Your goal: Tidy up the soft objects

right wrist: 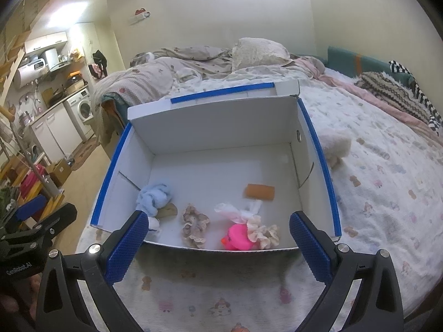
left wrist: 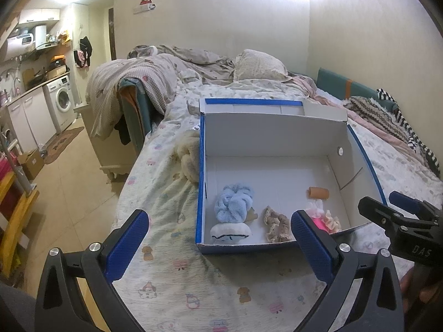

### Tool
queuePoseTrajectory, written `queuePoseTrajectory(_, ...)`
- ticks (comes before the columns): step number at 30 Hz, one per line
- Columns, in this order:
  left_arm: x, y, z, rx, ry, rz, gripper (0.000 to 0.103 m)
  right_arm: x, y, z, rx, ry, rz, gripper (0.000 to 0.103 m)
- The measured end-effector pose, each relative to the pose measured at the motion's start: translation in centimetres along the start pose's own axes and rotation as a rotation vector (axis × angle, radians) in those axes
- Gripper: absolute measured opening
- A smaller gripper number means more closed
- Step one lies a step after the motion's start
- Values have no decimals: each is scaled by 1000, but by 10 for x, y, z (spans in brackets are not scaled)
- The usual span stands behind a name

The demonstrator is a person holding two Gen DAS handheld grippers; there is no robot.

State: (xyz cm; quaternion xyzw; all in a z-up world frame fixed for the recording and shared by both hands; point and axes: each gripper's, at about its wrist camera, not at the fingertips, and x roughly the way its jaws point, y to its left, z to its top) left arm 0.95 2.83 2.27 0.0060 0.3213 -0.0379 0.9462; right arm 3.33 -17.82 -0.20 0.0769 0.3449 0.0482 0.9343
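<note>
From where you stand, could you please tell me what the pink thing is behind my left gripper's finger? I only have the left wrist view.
Observer: It is a pink duck, lying in the box by the front wall.
Operator: Thank you. Is anything touching it?
Observer: Yes, a cream scrunchie lies against its right side.
Operator: Is anything soft outside the right wall?
Observer: A cream fluffy item lies on the bed just beside that wall.

Both wrist views near, facing down into shared box [left wrist: 272,135] [right wrist: 221,127].
</note>
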Motion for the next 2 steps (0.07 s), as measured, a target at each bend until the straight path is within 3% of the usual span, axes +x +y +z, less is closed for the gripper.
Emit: queuePoseTrajectory(2,0,0,0,-3,-1,-5,102,0,0,0,0,1,0,103)
